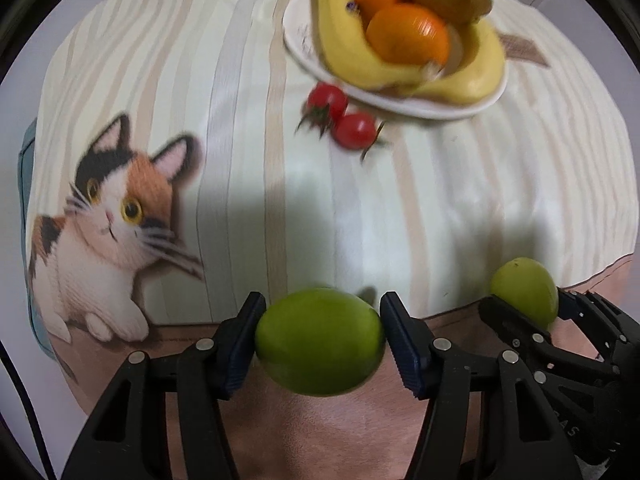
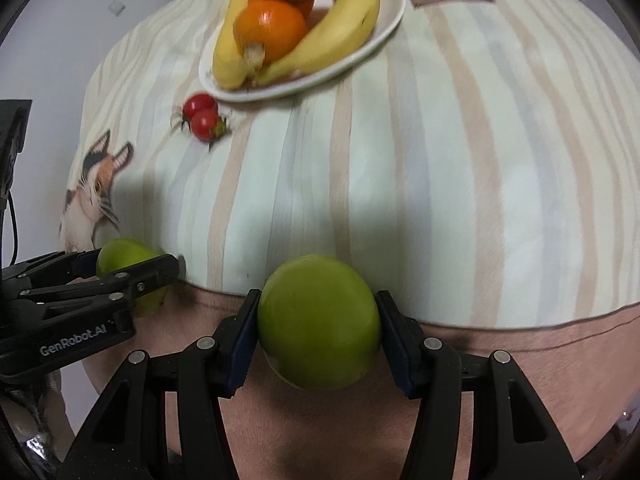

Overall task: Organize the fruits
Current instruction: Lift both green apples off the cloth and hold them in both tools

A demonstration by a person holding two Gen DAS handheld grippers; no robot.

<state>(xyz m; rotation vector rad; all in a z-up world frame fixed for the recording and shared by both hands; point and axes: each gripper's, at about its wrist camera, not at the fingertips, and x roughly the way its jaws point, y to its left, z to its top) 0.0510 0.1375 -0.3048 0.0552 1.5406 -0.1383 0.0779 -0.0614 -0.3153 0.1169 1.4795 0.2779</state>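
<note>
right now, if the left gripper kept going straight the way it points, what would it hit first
Probably the tablecloth: the left gripper, shut on a green fruit, points down at bare cloth. Depth is unclear.

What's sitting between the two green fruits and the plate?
Only the two cherry tomatoes, lying on the cloth just short of the plate. The plate already carries bananas and oranges, so free room looks tight for either green fruit.

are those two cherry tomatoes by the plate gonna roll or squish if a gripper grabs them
The cherry tomatoes look round and glossy, so a nudge would probably roll them across the striped cloth. Their stems may slow that a little. They look small and thin-skinned, so a firm squeeze could well burst them.
</note>
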